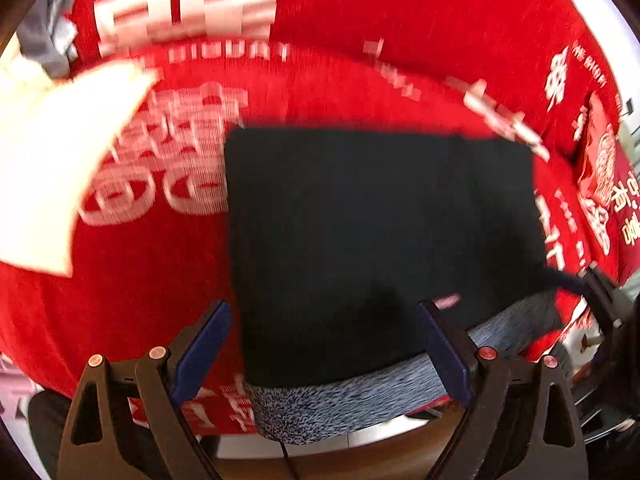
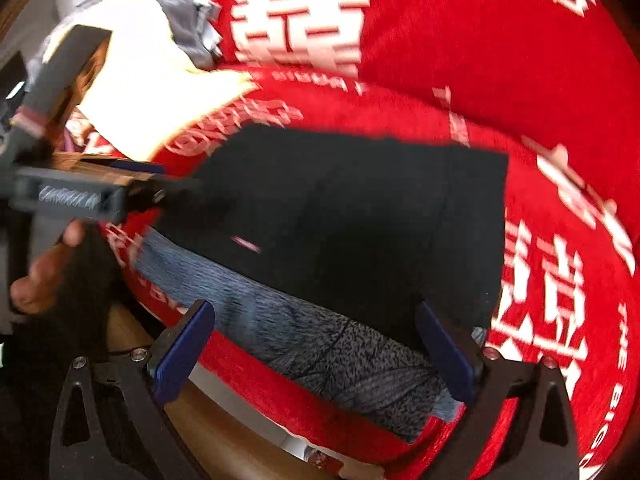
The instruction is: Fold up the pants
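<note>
Black folded pants are laid on a red cloth — both the left gripper and the right gripper are spread wide above them, nothing pinched.

Motion blur smears the white lettering on the red cloth in both views, so the smaller print cannot be read. The pants are so dark that their creases and layers barely show; a small pink mark near the grey waistband is too blurred to identify. The cream cloth is overexposed and cut by the left edge. The grey garment beyond it is partly hidden.
</note>
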Demonstrator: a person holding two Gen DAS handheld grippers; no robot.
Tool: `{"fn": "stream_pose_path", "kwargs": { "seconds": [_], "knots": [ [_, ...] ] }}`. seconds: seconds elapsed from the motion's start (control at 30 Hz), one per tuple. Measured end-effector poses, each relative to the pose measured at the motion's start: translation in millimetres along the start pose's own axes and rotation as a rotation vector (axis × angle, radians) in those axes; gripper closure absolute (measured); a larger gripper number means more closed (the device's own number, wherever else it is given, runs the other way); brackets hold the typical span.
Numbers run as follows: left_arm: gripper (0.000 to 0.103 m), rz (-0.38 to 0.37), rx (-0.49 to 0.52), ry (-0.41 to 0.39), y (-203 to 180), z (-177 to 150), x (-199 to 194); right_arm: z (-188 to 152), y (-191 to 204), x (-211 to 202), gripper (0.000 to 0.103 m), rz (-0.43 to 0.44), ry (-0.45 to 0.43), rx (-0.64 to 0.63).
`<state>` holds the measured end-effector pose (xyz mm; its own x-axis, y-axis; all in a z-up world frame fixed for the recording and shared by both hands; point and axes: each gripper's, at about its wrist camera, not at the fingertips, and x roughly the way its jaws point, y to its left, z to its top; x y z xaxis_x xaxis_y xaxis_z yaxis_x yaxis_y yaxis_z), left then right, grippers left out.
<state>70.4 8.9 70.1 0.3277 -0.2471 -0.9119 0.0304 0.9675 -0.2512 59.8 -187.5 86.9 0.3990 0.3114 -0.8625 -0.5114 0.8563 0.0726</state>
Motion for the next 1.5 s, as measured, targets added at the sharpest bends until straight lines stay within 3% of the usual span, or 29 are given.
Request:
{"fn": "stream_pose_path", "kwargs": {
  "seconds": [0.13, 0.23, 0.33, 0.43, 0.53, 0.6, 0.7, 0.8, 0.97, 1.1, 1.2, 1.33, 1.43, 1.5],
  "knots": [
    [0.010, -0.080, -0.091, 0.023, 15, -9, 12, -4, -2, 0, 0.001, 0.020, -0.021, 0.016],
    [0.009, -0.080, -0.081, 0.023, 14, -8, 14, -5, -3, 3, 0.001, 0.023, -0.024, 0.019],
    [0.000, -0.045, -0.093, 0.022, 14, -10, 21, -8, -4, 6, 0.000, 0.025, -0.035, 0.027],
    [0.000, -0.055, -0.105, 0.032, 15, -7, 21, -9, -3, 8, 0.000, 0.030, -0.045, 0.029],
    [0.000, -0.014, -0.055, -0.048, 8, 8, -2, 3, -8, -4, 0.000, 0.086, -0.051, 0.052],
    [0.000, -0.015, -0.032, -0.101, 2, 21, -14, 18, -17, -19, 0.000, 0.115, -0.124, 0.069],
    [0.000, 0.077, -0.025, -0.135, -8, 59, -17, 44, -28, -23, 0.000, 0.127, -0.190, 0.024],
    [0.000, 0.210, -0.072, -0.105, -4, 97, 5, 70, -42, -3, 0.000, 0.132, -0.167, -0.003],
    [0.000, 0.234, -0.098, 0.002, 11, 112, 39, 95, -66, 32, 0.000, 0.172, -0.085, 0.080],
    [0.000, 0.205, -0.103, 0.052, 15, 110, 59, 95, -77, 65, 0.000, 0.154, 0.026, 0.121],
    [0.000, 0.186, -0.112, 0.047, 18, 113, 56, 93, -73, 66, 0.000, 0.116, 0.031, 0.091],
    [0.000, 0.183, -0.071, -0.055, 3, 108, 24, 102, -57, 47, 0.000, 0.036, -0.015, 0.067],
    [0.000, 0.210, -0.063, -0.051, 1, 108, 25, 108, -44, 46, 0.000, -0.021, -0.017, 0.026],
    [0.000, 0.229, -0.071, -0.012, 1, 104, 35, 106, -40, 56, 0.000, -0.047, 0.030, 0.007]
  ]
}}
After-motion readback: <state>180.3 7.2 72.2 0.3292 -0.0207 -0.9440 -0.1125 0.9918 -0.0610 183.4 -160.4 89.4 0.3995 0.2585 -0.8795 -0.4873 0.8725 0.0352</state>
